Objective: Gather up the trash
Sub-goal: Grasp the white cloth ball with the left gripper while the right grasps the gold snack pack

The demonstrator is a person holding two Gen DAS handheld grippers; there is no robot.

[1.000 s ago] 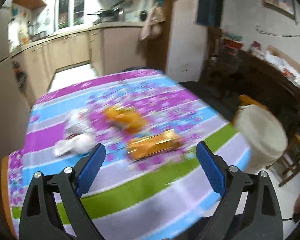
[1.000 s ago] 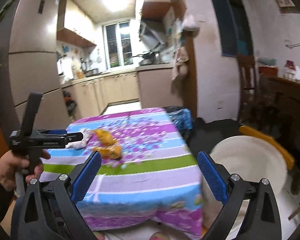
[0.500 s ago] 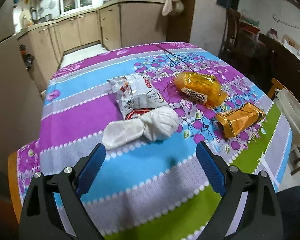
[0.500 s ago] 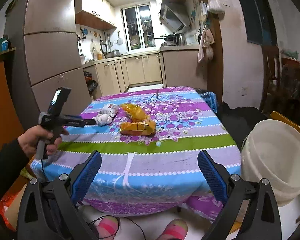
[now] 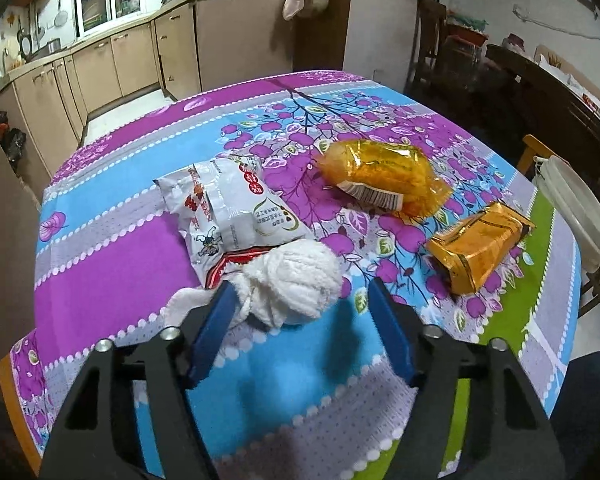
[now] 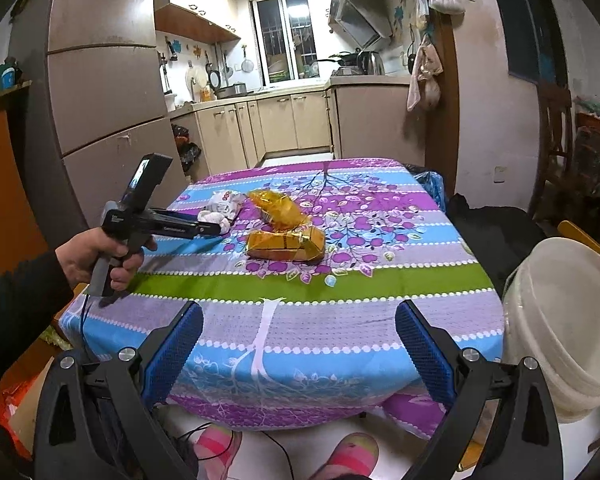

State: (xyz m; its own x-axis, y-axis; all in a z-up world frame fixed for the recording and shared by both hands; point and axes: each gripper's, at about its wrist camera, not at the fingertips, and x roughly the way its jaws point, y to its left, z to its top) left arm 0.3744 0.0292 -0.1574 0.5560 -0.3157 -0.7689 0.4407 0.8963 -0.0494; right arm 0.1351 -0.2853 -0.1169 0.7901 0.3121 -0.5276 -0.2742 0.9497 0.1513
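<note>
On the table (image 5: 112, 252), covered with a striped purple, blue and green flowered cloth, four bits of trash lie grouped toward the left half. The left gripper (image 5: 300, 312) is down near the cloth with its blue fingers (image 5: 210, 330) spread wide, and the white wad of cloth (image 5: 296, 284) sits between the tips, its tail touching the left finger; nothing is squeezed. Just beyond the wad, touching it, lies a white snack bag (image 5: 230, 210) with red print. To the right of that bag is a crumpled yellow wrapper (image 5: 384, 174) with a barcode label, and nearer and further right a gold foil packet (image 5: 480, 246), apart from the wrapper. A white bucket (image 5: 576, 208) stands off the table's right edge. From the right wrist view, the right gripper (image 6: 300, 344) hangs off the near edge of the table, its jaws wide apart and holding nothing, with the bucket (image 6: 564, 320) at its right. The left hand (image 6: 100, 258) grips its tool's handle at the table's left side, the tool reaching to the wad (image 6: 216, 220), beside the wrapper (image 6: 278, 208) and packet (image 6: 286, 244).
</note>
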